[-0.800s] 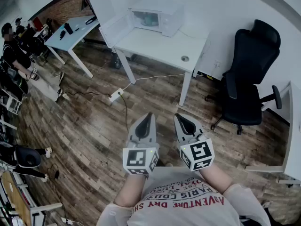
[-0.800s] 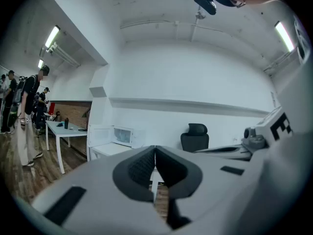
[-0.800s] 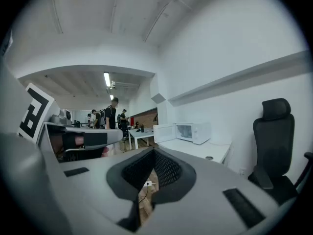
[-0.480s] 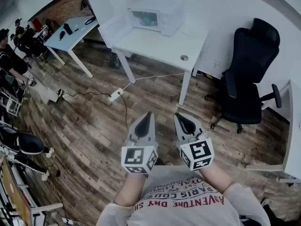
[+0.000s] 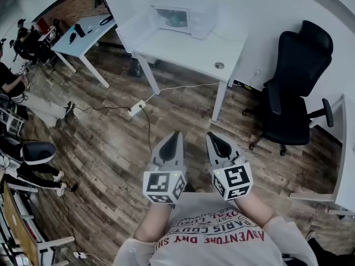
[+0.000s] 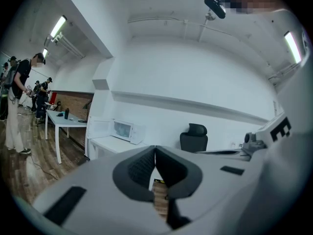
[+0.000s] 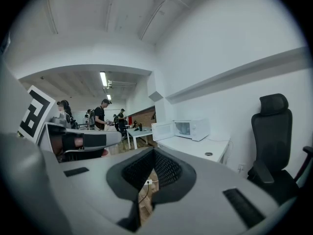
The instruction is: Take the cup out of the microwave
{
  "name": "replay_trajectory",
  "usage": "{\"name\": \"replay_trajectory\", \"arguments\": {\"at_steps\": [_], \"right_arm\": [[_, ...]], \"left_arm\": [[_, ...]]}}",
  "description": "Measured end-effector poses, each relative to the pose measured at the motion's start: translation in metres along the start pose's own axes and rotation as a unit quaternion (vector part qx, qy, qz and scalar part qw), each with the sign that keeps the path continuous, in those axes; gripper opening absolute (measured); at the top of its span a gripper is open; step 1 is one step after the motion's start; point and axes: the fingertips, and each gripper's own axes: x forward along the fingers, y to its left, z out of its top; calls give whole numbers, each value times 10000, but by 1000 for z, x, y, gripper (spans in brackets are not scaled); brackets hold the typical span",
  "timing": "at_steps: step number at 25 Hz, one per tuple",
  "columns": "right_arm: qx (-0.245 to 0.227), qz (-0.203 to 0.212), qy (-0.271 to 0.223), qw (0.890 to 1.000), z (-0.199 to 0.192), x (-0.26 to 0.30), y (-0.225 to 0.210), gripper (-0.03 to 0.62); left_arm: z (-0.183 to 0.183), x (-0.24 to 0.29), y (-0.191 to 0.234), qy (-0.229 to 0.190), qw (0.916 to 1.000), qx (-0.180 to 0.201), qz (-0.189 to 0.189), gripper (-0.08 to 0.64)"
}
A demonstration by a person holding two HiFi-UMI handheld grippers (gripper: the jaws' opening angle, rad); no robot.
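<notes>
Far ahead on a white table [image 5: 194,49] stands a white microwave [image 5: 186,14] with its door [image 5: 133,31] swung open to the left. Through its opening shows a pale teal cup [image 5: 178,20]. Both grippers are held close to my body over the wooden floor, well short of the table. The left gripper [image 5: 175,135] is shut with nothing in it, and the right gripper [image 5: 213,137] beside it is also shut and empty. The left gripper view has the microwave [image 6: 125,129] small beyond the gripper [image 6: 155,148]. In the right gripper view the microwave [image 7: 190,128] lies past the gripper [image 7: 153,151].
A black office chair [image 5: 293,90] stands right of the table. A power strip [image 5: 136,110] with cables lies on the floor before the table. Another white table [image 5: 83,37] and several people [image 5: 11,76] are at the left. A desk edge [image 5: 346,148] is at the far right.
The grippers have stayed in place, both shut. The people at the left have shifted about, and the view has tilted slightly.
</notes>
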Motion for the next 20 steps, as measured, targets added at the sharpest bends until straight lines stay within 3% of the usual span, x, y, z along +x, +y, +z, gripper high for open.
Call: {"name": "replay_trajectory", "arguments": {"at_steps": [9, 20], "right_arm": [[7, 2, 113, 9999, 2, 58, 3, 11], [87, -99, 355, 9993, 13, 202, 13, 11]], "left_arm": [[1, 31, 48, 74, 10000, 0, 17, 8], [26, 110, 168, 187, 9998, -59, -72, 8]]}}
